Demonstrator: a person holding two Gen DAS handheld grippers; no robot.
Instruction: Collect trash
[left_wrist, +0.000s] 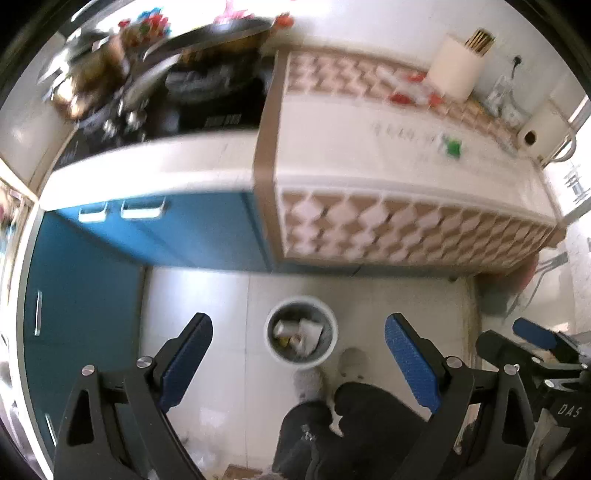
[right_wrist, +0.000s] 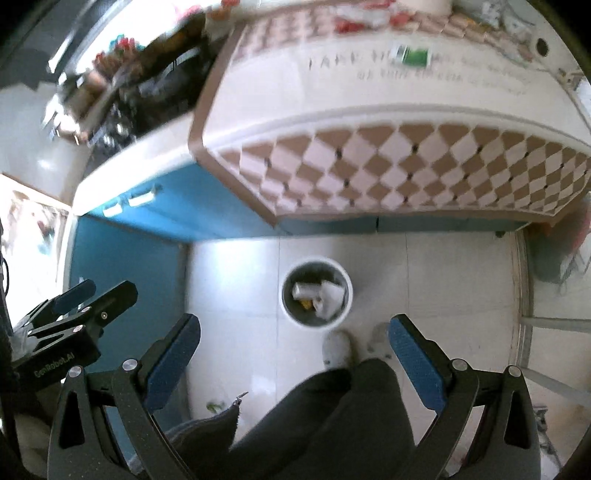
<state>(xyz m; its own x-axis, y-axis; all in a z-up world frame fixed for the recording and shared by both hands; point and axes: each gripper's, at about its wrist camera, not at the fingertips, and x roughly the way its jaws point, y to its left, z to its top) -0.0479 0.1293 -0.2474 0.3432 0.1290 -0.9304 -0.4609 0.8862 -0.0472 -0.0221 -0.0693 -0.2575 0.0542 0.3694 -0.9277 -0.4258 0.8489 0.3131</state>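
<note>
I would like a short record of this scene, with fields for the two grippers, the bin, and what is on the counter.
left gripper: open, holding nothing
right gripper: open, holding nothing
trash bin: white, round, on the floor in front of the blue cabinets
bin contents: crumpled paper and a few other scraps
counter: covered by a checkered-edge mat
items on counter: a small green item, red and white wrappers near the wall
person: dark trousers and light shoes, standing close to the bin
</note>
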